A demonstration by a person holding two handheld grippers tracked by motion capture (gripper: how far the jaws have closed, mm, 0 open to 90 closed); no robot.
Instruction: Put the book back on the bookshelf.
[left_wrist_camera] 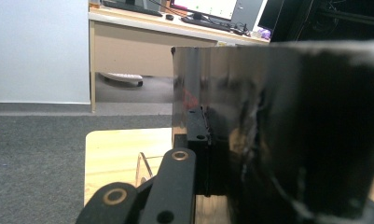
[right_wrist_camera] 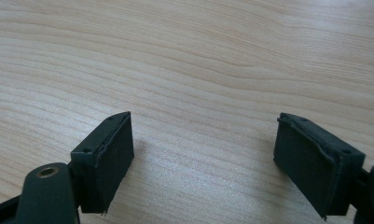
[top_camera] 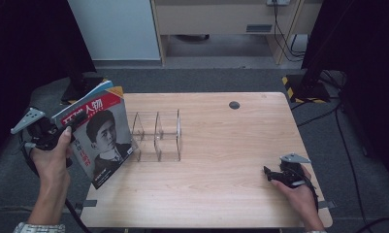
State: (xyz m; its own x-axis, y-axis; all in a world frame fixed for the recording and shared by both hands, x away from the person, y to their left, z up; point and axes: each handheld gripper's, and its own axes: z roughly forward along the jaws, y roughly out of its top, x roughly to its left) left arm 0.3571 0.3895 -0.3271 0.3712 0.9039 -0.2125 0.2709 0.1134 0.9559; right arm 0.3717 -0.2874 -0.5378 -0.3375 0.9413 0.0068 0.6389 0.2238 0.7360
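A magazine (top_camera: 101, 138) with a red title band and a portrait on its cover is held upright and tilted above the table's left edge. My left gripper (top_camera: 68, 122) is shut on its upper left edge, and the dark glossy back of the magazine (left_wrist_camera: 287, 135) looms close in the left gripper view. A clear acrylic rack (top_camera: 157, 135) with upright dividers stands on the table just right of the magazine. Low over the wood near the table's right front corner, my right gripper (top_camera: 268, 173) is open, with bare table between its jaws (right_wrist_camera: 203, 154).
The wooden table (top_camera: 221, 141) has a round cable hole (top_camera: 234, 105) near its back edge. Beyond it lie grey carpet, a desk base, cables and a yellow-black striped foot (top_camera: 299, 87). A desk with monitors and a keyboard (left_wrist_camera: 208, 21) stands in the background.
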